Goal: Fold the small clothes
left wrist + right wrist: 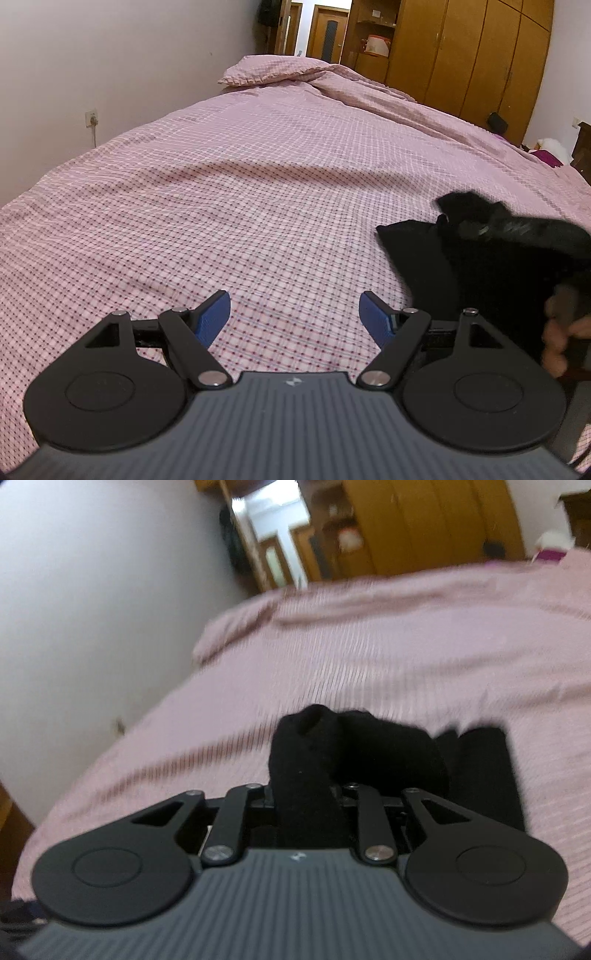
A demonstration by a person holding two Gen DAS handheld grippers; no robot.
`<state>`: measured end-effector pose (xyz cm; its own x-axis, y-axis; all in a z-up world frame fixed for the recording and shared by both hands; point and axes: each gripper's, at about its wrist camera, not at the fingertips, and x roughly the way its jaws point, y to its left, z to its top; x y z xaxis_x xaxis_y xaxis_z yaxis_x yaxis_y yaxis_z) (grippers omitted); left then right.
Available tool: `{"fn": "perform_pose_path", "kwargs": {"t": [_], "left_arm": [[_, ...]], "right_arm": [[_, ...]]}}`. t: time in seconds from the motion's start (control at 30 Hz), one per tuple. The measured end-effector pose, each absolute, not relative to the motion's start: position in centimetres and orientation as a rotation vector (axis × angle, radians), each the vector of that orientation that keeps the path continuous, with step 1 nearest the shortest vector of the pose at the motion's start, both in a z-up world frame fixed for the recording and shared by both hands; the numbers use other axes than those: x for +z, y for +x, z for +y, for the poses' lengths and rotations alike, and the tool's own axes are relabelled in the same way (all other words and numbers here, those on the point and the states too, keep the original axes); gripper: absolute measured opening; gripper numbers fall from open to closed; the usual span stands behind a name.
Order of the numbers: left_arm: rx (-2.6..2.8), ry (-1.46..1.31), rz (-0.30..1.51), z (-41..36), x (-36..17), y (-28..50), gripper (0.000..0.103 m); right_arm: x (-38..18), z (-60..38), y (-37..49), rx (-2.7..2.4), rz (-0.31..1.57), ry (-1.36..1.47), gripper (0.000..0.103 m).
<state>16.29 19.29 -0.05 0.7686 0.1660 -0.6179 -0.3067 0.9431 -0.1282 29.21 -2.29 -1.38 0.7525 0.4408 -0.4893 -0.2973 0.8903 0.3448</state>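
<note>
The right hand-held gripper (308, 797) is clamped on a black sock (314, 760), carrying it over the bed (258, 184) mid-fold. The left hand-held gripper (295, 317), jaws apart and empty (sock off to its right), likely must pin the cloth next.

We see a small black garment (306, 760) of soft knit cloth, bunched into a thick roll, its near end pinched between our right gripper's (308, 794) jaws. The rest of the black cloth (417, 251) lies flat on the pink checked bedcover (240, 206).
</note>
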Motion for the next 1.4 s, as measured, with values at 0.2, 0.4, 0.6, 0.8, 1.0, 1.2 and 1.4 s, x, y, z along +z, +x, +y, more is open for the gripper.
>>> {"fn": "perform_pose_path", "kwargs": {"t": [0.2,0.4,0.6,0.8,1.0,1.2,1.4], "left_arm": [[0.257,-0.239,0.644,19.3,0.1,15.6,0.081],[0.225,-0.235,0.633,18.2,0.7,15.4,0.081],[0.143,-0.251,0.610,16.5,1.7,15.0,0.081],[0.023,-0.297,0.572,14.5,2.7,15.0,0.081],[-0.044,-0.295,0.556,12.5,3.1,15.8,0.081],[-0.075,-0.263,0.533,11.4,2.3,17.1,0.079],[-0.109,-0.274,0.535,11.5,1.4,18.5,0.069]], "right_arm": [[-0.6,-2.5,27.3,0.472,0.579,0.271,0.049],[1.6,-4.6,22.9,0.558,0.520,0.287,0.049],[2.0,-8.6,19.2,0.506,0.477,0.268,0.049],[1.0,-12.1,17.5,0.387,0.475,0.193,0.049],[-1.4,-13.9,17.3,0.332,0.524,0.199,0.049],[-3.1,-13.8,16.2,0.370,0.540,0.193,0.049],[-4.2,-12.1,15.8,0.383,0.523,0.090,0.049]]}}
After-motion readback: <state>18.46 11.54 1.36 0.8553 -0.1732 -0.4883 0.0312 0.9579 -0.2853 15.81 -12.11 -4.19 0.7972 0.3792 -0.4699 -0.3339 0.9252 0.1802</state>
